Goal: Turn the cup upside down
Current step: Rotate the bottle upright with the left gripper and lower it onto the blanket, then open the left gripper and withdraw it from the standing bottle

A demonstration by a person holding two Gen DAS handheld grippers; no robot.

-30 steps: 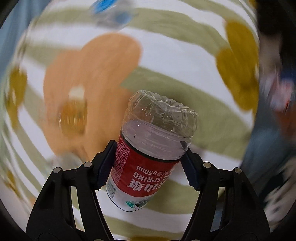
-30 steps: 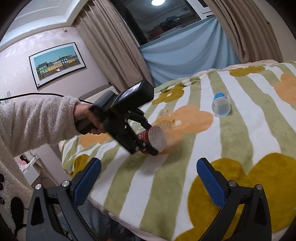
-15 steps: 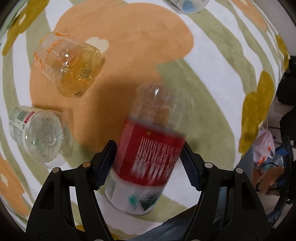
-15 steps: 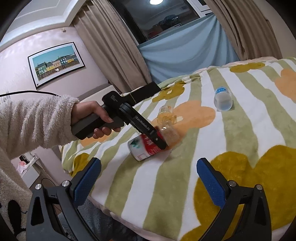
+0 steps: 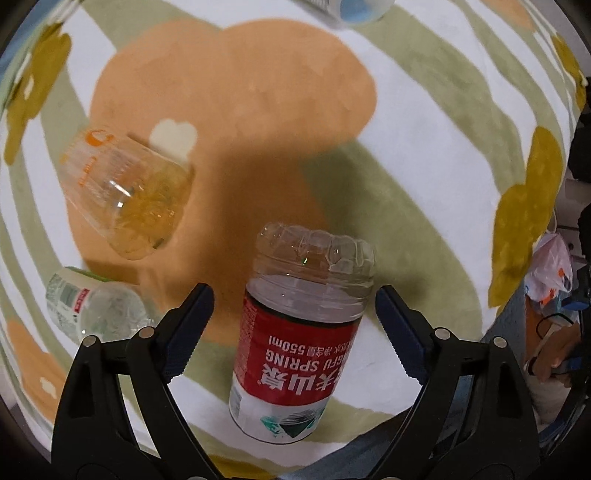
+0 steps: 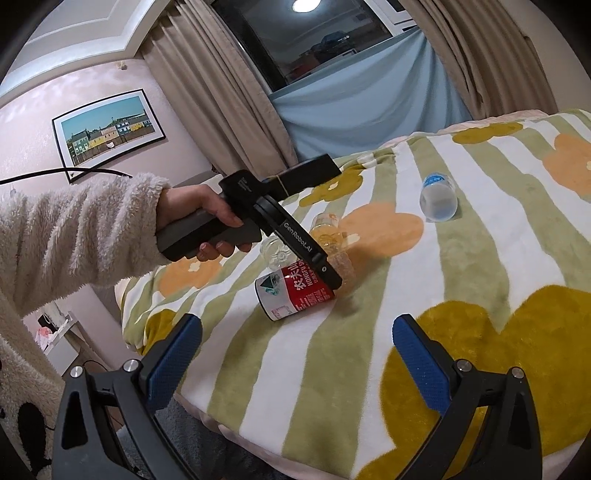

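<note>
A bed with a striped flower-print blanket (image 6: 491, 229) carries everything, its green and white bands and orange and mustard blooms filling the ground below both cameras. The left hand-held gripper (image 5: 295, 325) points down at the blanket with its jaws spread, a clear gap on each side between the blue pads (image 5: 192, 325) and the red-labelled cup (image 5: 295, 350). That cup, cut from a water bottle, sits between the fingers with its ribbed clear base pointing away from the left hand-held gripper and its open white end nearest the camera; from the right wrist view it leans on the blanket (image 6: 295, 291), tilted rather than standing. Whether the pads brush it on the far side cannot be told. The right hand-held gripper (image 6: 295, 354) hangs well back from the cup, jaws wide and empty. Ahead and left of the left hand-held gripper lies an orange-printed clear cup (image 5: 125, 199), and nearer on that side a green-labelled cup (image 5: 96, 310). Far ahead, at the frame's top edge, is a blue-labelled cup (image 5: 347, 7).
</note>
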